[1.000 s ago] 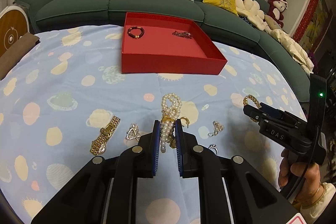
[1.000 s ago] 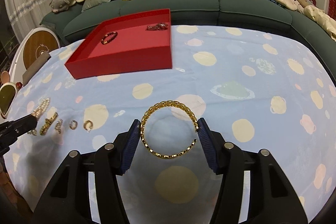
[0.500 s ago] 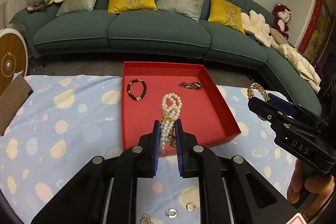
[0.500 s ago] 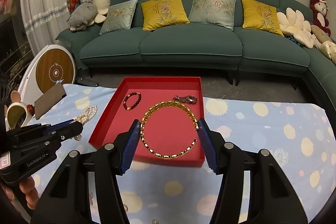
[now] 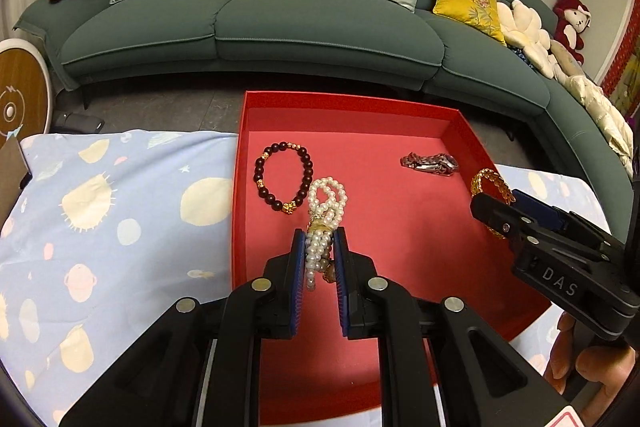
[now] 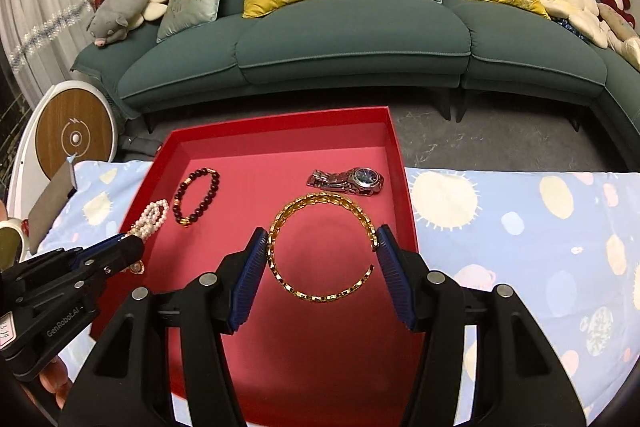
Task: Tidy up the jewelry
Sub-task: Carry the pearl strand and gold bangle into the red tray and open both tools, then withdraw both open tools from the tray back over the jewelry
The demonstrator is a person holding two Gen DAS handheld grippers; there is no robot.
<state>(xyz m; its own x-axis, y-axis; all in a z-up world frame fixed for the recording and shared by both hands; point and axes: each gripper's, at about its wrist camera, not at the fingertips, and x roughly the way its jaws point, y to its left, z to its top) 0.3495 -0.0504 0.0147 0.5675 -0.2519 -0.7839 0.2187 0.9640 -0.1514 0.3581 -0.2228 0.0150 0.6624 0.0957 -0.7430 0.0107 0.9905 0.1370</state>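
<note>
My left gripper (image 5: 319,239) is shut on a white pearl bracelet (image 5: 325,205) and holds it above the red tray (image 5: 340,107). It also shows at the left of the right wrist view (image 6: 128,247) with the pearls (image 6: 154,213). My right gripper (image 6: 322,239) is shut on a gold chain bracelet (image 6: 320,247) above the tray (image 6: 280,119); it shows in the left wrist view (image 5: 494,201) at the right. In the tray lie a dark bead bracelet (image 5: 284,179) (image 6: 198,195) and a silver watch (image 5: 430,163) (image 6: 348,181).
The tray sits at the far edge of a table with a blue spotted cloth (image 5: 100,227) (image 6: 520,227). Behind it stands a green sofa (image 5: 280,27) with cushions and soft toys. A round white and wood device (image 6: 72,139) stands at the left.
Both grippers have carried their bracelets forward from over the cloth to above the red tray. The tray looks nearer and larger. The loose jewelry on the cloth has left view.
</note>
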